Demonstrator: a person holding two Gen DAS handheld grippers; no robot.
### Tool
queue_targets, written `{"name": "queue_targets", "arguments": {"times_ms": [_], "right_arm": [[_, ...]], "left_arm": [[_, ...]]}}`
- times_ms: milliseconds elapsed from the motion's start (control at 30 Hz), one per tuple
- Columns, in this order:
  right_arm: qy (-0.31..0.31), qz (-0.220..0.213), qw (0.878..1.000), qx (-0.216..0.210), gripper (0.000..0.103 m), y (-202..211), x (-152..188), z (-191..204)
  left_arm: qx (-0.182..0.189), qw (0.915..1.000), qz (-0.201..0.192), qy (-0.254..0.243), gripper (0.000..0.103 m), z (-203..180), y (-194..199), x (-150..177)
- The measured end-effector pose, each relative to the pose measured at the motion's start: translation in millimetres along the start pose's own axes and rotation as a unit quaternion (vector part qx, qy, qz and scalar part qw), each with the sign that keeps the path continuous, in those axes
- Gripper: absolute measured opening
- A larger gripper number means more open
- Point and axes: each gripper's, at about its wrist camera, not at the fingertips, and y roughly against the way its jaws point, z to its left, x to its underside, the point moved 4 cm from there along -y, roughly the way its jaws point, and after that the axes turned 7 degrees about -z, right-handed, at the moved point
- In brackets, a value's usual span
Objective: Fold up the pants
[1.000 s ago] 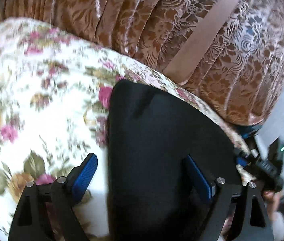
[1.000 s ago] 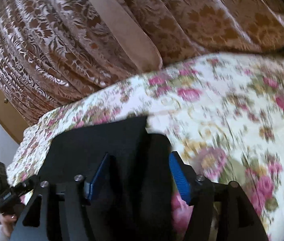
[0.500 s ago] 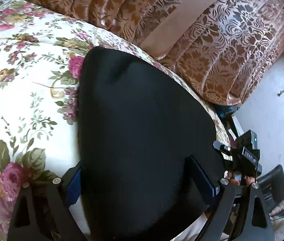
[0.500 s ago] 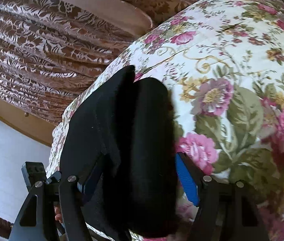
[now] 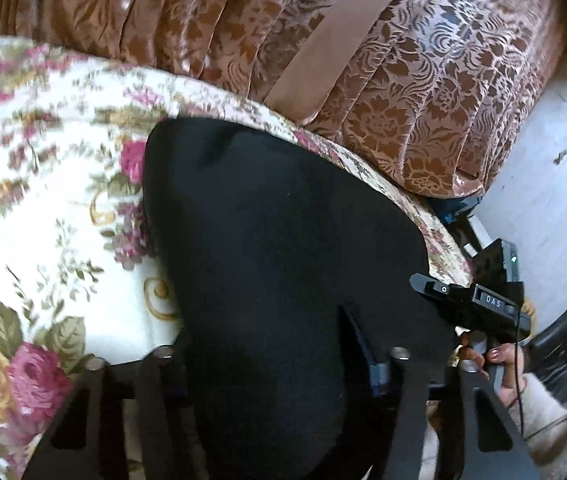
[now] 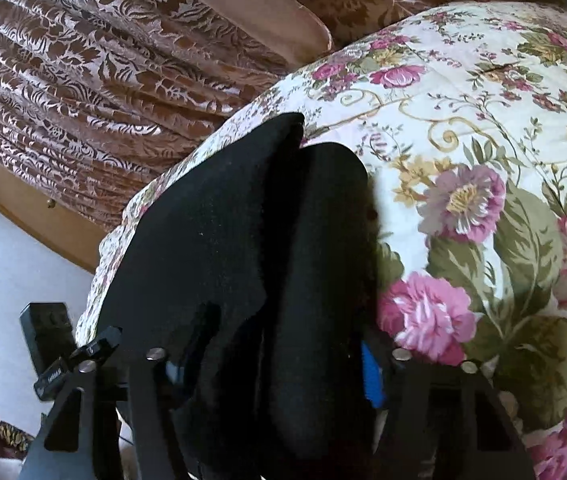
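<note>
Black pants [image 5: 283, 220] lie folded on a floral bedspread [image 5: 63, 200] near its edge. My left gripper [image 5: 271, 344] is closing on the near end of the pants. The cloth fills the gap and bulges over both fingers, hiding the pads. In the right wrist view the pants [image 6: 223, 220] show two thick folds side by side. My right gripper [image 6: 279, 348] is closing too, its blue pads [image 6: 371, 372] against the bundle. The right gripper's body [image 5: 475, 304] and the hand holding it [image 5: 483, 356] show at the pants' right edge.
Brown brocade cloth [image 5: 403, 80] hangs in folds behind the bed, also in the right wrist view [image 6: 83, 80]. Pale floor [image 5: 543, 160] lies beyond the bed edge. A wooden edge [image 6: 23, 208] runs below the brocade. The floral bedspread [image 6: 463, 120] spreads to the right.
Both grippers' jaws have narrowed onto the pants. The left blue pads, seen apart earlier, are now buried in cloth. The right gripper has sunk lower over the fold.
</note>
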Motion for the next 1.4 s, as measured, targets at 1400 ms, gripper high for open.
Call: {"name": "queue_targets", "arguments": {"times_ms": [1400], "right_arm": [[0.100,-0.129,0.984,0.065,0.060,-182,-188,6]], "left_arm": [[-0.135,0.9796,-0.087,-0.121,0.066,95,-131,-171]]}}
